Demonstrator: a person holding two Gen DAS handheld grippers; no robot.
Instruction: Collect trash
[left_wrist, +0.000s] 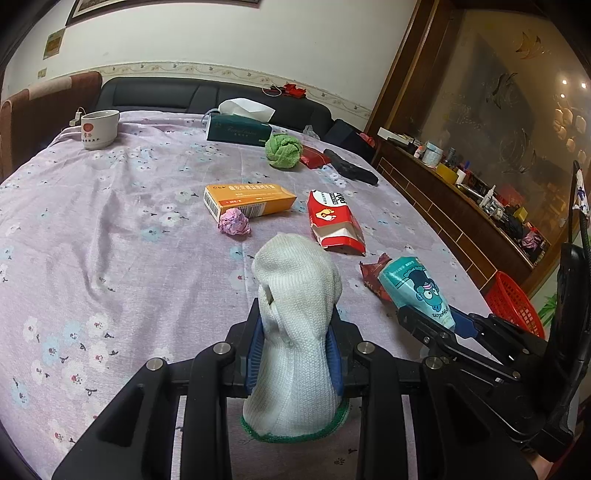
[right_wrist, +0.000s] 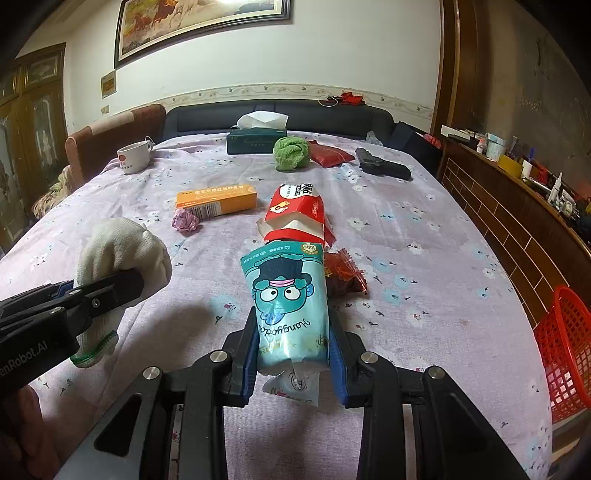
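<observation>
My left gripper (left_wrist: 295, 328) is shut on a white knit glove (left_wrist: 295, 295), held above the table; the glove also shows in the right wrist view (right_wrist: 118, 251). My right gripper (right_wrist: 293, 350) is shut on a teal tissue packet (right_wrist: 288, 302), also seen in the left wrist view (left_wrist: 417, 288). On the floral tablecloth (left_wrist: 110, 240) lie a pink crumpled paper ball (left_wrist: 233, 221), an orange box (left_wrist: 251, 199), a torn red-and-white packet (left_wrist: 332, 221) and a dark red wrapper (right_wrist: 343, 273).
A red plastic basket (right_wrist: 565, 350) stands beside the table at the right. At the far end are a green tissue box (left_wrist: 238, 129), a green cloth ball (left_wrist: 283, 150), a white cup (left_wrist: 99, 127), a red pouch (right_wrist: 328, 153) and a black object (right_wrist: 382, 164).
</observation>
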